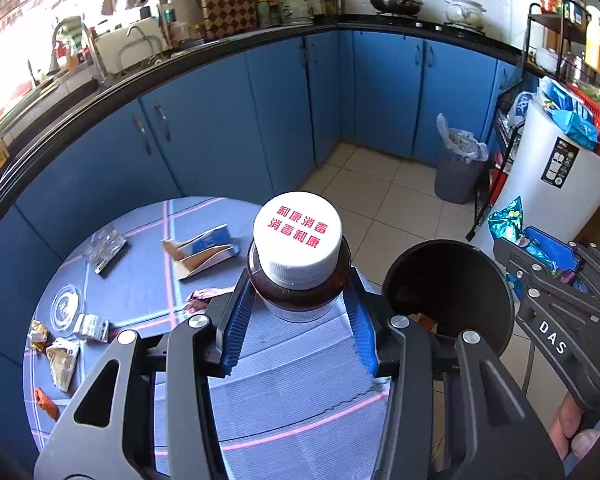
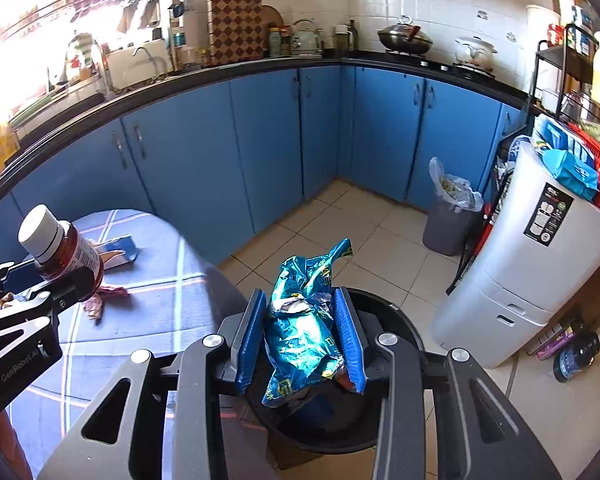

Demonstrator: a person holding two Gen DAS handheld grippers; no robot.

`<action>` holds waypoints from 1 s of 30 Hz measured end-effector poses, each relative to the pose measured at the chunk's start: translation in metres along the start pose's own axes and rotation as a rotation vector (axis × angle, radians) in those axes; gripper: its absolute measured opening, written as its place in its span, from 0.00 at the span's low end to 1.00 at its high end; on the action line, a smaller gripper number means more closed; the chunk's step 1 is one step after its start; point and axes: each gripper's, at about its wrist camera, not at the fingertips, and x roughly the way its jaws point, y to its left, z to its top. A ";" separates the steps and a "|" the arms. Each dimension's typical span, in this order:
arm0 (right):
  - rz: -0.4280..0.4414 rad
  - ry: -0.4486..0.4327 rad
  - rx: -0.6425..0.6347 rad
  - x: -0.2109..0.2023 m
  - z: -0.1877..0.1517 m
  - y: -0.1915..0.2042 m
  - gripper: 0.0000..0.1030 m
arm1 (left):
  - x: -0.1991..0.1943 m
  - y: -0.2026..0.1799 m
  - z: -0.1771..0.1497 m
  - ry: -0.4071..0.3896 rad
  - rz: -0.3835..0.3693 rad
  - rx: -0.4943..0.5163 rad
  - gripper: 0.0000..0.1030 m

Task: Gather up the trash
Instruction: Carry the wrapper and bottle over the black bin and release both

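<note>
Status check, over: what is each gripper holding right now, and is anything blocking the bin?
Left gripper shut on white-capped brown bottle. Right gripper shut on crumpled teal foil wrapper, above round black bin. Bin mouth unobstructed.

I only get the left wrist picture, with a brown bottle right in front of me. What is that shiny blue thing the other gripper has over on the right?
Observer: A crumpled blue foil wrapper, clamped between the right gripper's blue pads.
Operator: Is it over the black bin?
Observer: Yes, the right wrist view shows the black bin open directly beneath the wrapper.
Operator: Does my bottle have a label?
Observer: Yes. From the right, the brown bottle in the left gripper shows a white printed label on its side.
</note>
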 end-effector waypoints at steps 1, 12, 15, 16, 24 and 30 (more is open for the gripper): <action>-0.001 0.005 0.003 0.002 0.001 -0.004 0.34 | 0.000 -0.004 0.001 -0.002 -0.001 0.004 0.45; -0.016 -0.013 0.027 0.010 0.007 -0.029 0.36 | 0.008 -0.035 0.016 -0.015 -0.012 0.053 0.45; -0.049 -0.015 0.022 0.011 0.008 -0.032 0.78 | 0.010 -0.039 0.018 -0.015 -0.013 0.061 0.45; -0.071 -0.038 0.016 0.009 0.008 -0.032 0.84 | 0.011 -0.041 0.019 -0.015 -0.014 0.063 0.45; -0.117 -0.067 0.019 0.009 0.004 -0.039 0.86 | 0.017 -0.049 0.022 -0.012 -0.026 0.070 0.45; -0.168 -0.065 0.076 0.010 0.000 -0.054 0.86 | 0.018 -0.061 0.026 -0.018 -0.043 0.085 0.45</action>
